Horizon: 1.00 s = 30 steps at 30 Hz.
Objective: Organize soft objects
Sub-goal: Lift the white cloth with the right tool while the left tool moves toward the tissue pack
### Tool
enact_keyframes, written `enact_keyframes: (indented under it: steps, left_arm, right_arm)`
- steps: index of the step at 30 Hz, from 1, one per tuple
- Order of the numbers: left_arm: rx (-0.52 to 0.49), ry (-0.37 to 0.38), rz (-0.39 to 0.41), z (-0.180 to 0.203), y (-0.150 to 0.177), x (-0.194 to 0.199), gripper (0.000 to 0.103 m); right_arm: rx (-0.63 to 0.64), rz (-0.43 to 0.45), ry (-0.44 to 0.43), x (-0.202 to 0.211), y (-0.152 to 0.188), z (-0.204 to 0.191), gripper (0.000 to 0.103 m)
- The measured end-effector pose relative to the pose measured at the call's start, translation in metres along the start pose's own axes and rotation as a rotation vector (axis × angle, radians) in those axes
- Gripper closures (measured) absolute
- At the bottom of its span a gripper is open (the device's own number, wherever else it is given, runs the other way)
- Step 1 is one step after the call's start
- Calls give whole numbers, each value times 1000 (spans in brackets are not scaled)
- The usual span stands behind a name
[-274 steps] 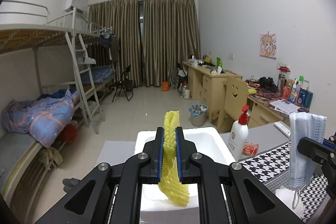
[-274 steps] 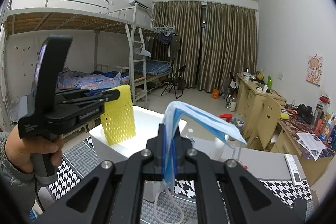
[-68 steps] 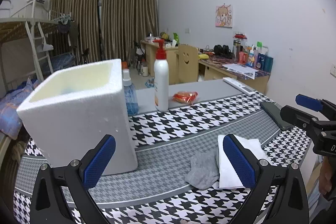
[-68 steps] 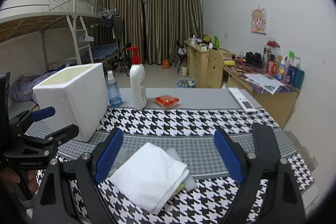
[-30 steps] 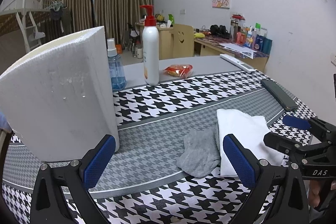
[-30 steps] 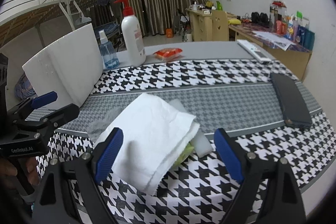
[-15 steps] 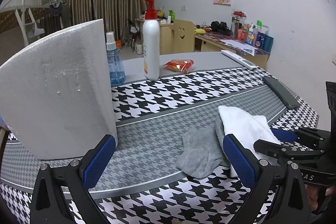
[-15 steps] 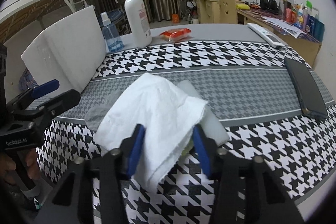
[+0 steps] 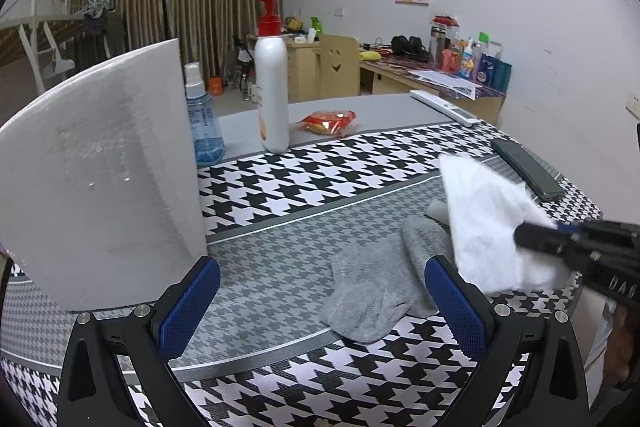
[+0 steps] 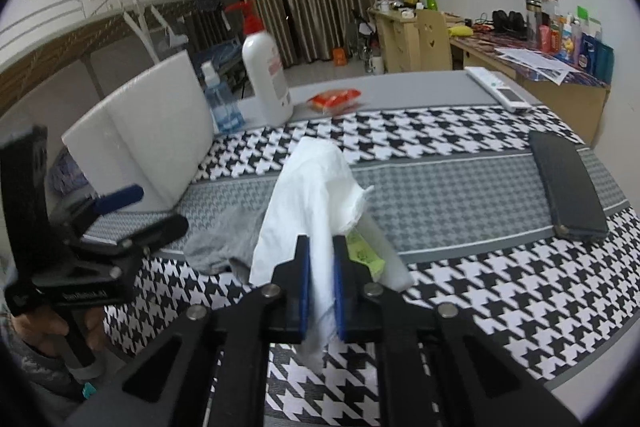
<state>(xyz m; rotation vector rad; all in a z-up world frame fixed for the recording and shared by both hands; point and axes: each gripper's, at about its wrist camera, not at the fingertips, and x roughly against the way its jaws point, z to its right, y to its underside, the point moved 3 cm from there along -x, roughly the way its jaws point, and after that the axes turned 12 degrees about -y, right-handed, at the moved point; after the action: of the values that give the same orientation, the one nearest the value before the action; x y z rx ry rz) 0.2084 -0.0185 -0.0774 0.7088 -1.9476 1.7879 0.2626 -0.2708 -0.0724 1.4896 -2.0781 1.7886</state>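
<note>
Right wrist view: my right gripper (image 10: 320, 279) has just been closing, and its blue pads now pinch the near edge of the white cloth (image 10: 312, 195), which bunches up into a peak between them instead of lying spread flat on the houndstooth tablecloth (image 10: 460, 291) as it did a second ago. With the cloth lifted, the yellow-green packet (image 10: 364, 255) and the white foam piece (image 10: 390, 267) it covered show just right of my fingers. The grey sock (image 10: 224, 241) lies on the table to the left, touching the cloth's lower edge. From the left wrist view, my left gripper (image 9: 320, 303) hangs with its fingers spread wide and empty, in the same spot as before, the sock (image 9: 376, 291) lying on the table between its pads. There the cloth (image 9: 484, 223) now stands raised at the right, clamped in my right gripper (image 9: 536, 235), higher than half a second ago. The white foam box (image 9: 100, 167) stands on the left, with the pump bottle (image 9: 272, 83) and blue spray bottle (image 9: 204, 119) behind it, and the dark flat case (image 10: 568, 187) lies far right.
</note>
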Motion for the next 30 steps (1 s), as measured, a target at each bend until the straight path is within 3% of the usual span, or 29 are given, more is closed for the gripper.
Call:
enact_keyframes:
  steps: [15, 27, 30]
  left_arm:
    - [-29, 53, 0, 19, -1, 3, 1]
    - [-41, 53, -5, 24, 1, 5, 1]
    - [-44, 53, -5, 24, 1, 5, 1]
  right_arm:
    - [-87, 74, -58, 26, -9, 22, 90]
    - [-55, 21, 105, 21, 2, 41, 88]
    - [-38, 14, 145, 20, 3, 42, 72]
